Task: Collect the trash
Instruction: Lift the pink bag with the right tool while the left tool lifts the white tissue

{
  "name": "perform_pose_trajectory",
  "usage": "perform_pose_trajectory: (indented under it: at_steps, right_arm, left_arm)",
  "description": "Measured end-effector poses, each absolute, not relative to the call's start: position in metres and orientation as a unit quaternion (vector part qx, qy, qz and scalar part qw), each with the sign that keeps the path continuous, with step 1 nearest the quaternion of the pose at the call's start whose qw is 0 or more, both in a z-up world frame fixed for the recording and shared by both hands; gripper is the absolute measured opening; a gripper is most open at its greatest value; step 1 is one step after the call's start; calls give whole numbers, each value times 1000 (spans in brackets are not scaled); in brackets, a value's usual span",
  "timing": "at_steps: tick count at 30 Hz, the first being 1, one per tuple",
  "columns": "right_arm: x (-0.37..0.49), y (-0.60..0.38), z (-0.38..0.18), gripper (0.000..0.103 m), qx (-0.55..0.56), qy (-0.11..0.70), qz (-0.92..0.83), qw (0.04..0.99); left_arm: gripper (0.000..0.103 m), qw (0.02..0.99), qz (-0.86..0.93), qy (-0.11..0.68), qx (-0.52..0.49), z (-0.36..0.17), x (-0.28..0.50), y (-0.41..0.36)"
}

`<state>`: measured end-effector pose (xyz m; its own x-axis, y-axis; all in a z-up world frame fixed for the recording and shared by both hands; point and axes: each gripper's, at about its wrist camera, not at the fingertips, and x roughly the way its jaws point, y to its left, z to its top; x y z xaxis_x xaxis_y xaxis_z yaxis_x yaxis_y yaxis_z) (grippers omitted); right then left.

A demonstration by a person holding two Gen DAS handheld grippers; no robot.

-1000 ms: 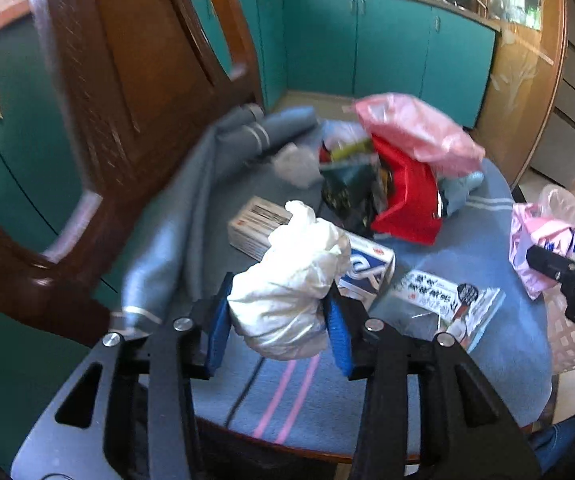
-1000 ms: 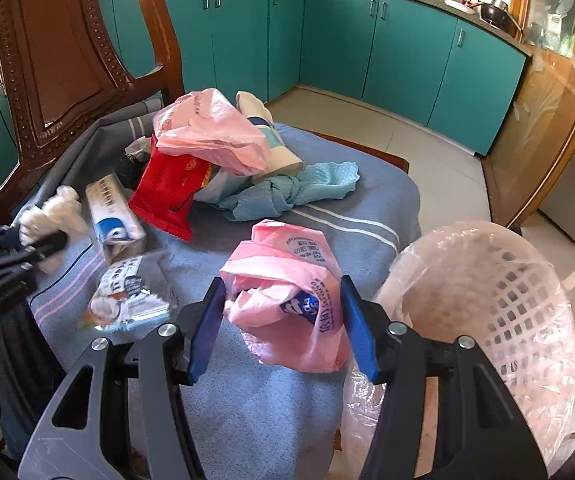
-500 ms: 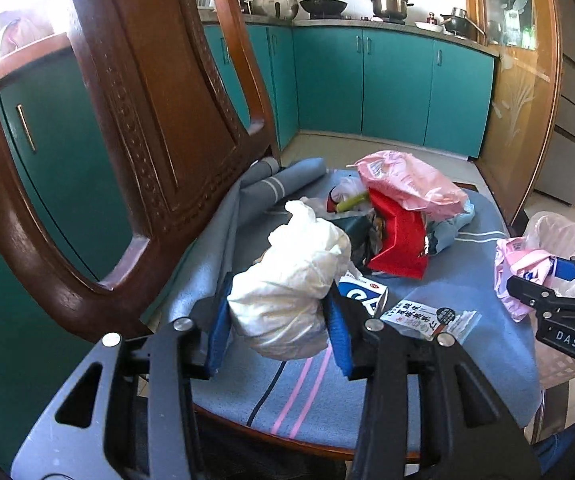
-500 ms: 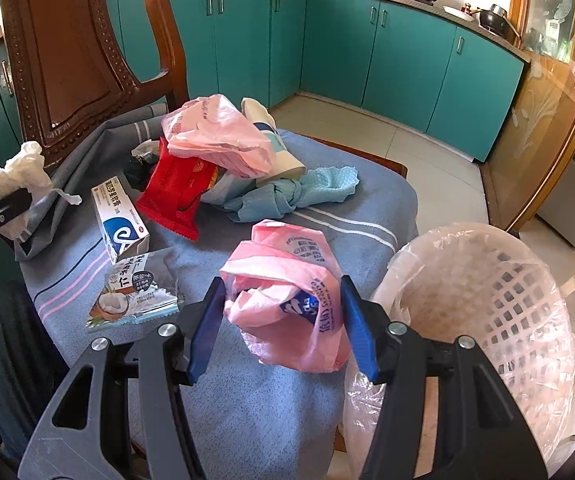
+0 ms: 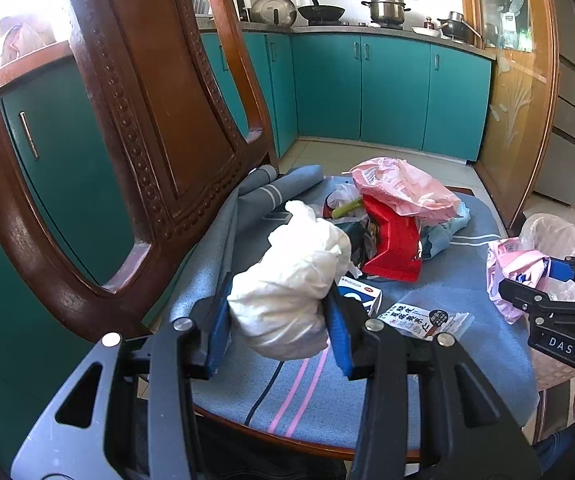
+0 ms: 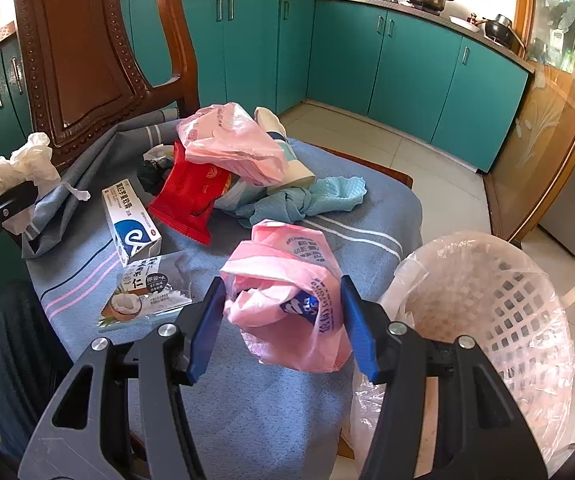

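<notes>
My left gripper [image 5: 279, 320] is shut on a crumpled white plastic bag [image 5: 291, 284], held up above the near edge of the chair seat. My right gripper [image 6: 285, 326] is shut on a crumpled pink plastic bag [image 6: 291, 292], held just left of a lined white mesh bin [image 6: 483, 316]. On the blue-grey seat cloth [image 6: 247, 420] lie a white and blue box [image 6: 131, 220], a flat snack packet [image 6: 147, 292], a red wrapper [image 6: 191, 196], another pink bag [image 6: 231, 144] and a teal rag [image 6: 307, 200]. Each gripper shows at the edge of the other's view.
A carved wooden chair back [image 5: 127, 120] rises close on the left. Teal kitchen cabinets [image 6: 407, 60] with pots on the counter stand behind. A wooden door frame [image 5: 507, 100] is at the right, with tiled floor [image 6: 427, 168] between.
The left gripper lifted the white bag up and away from the box and packet, which now sit lower and farther off. The right gripper with the pink bag stayed where it was.
</notes>
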<state>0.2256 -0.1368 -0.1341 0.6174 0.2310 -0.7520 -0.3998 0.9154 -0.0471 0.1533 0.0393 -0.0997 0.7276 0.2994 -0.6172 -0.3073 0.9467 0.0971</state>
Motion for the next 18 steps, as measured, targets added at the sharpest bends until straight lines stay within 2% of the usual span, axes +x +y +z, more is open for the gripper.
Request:
perform_pose_trajectory:
  at_steps: [18]
  right_arm:
    - [223,-133,-138,57,-114,402,177,891]
  left_arm:
    - [43,934,163,319,-1,-92,148,35]
